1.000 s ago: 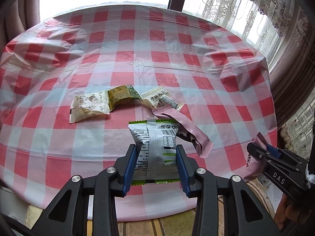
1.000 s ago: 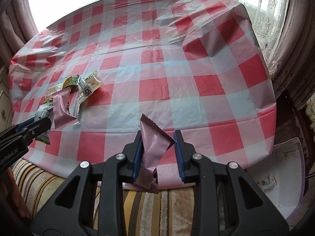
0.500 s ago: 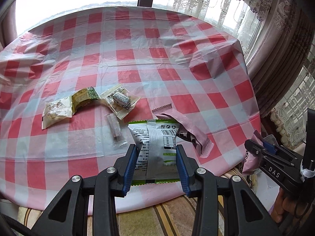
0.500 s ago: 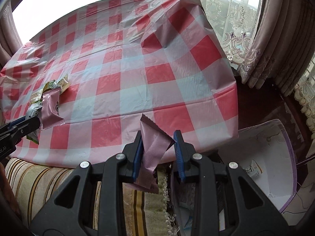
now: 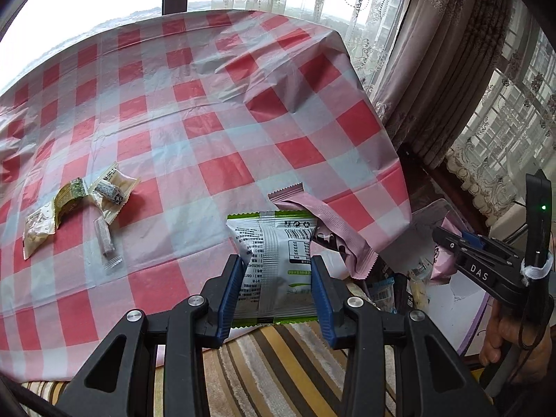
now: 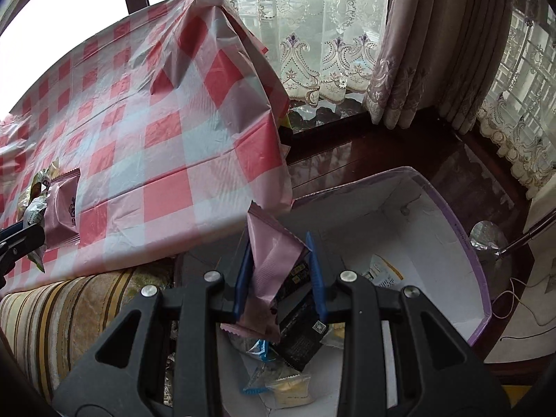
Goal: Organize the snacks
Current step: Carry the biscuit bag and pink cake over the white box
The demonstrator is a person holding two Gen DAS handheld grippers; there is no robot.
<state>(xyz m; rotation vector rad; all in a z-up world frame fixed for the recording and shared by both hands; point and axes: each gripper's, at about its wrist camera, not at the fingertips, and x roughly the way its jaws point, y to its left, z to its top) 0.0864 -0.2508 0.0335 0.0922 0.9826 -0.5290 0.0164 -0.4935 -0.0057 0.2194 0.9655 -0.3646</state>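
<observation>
Left claw (image 5: 276, 290) pinching a silver-and-green snack packet (image 5: 274, 260) by its side edges, back face up with small print, barcode and a serrated green trim; also trapped against its right side, a crumpled pink wrapper (image 5: 333, 232) sticking out toward 2 o'clock. Held over the near edge of the bench (image 5: 208, 121), draped in red-and-white checked plastic. Left lying on the cloth at 9 o'clock: a loose cluster of small snacks (image 5: 76, 213) in cream, olive-green and clear wrappers.

Right claw (image 6: 278, 279) pinching a matte pink packet (image 6: 271, 271) with zigzag-cut ends, creased and tilted. Hanging beyond the bench edge, above a white box (image 6: 448, 239) with a lilac rim, already containing a black packet, yellow-filled clear sachets and blue-edged wrappers.
</observation>
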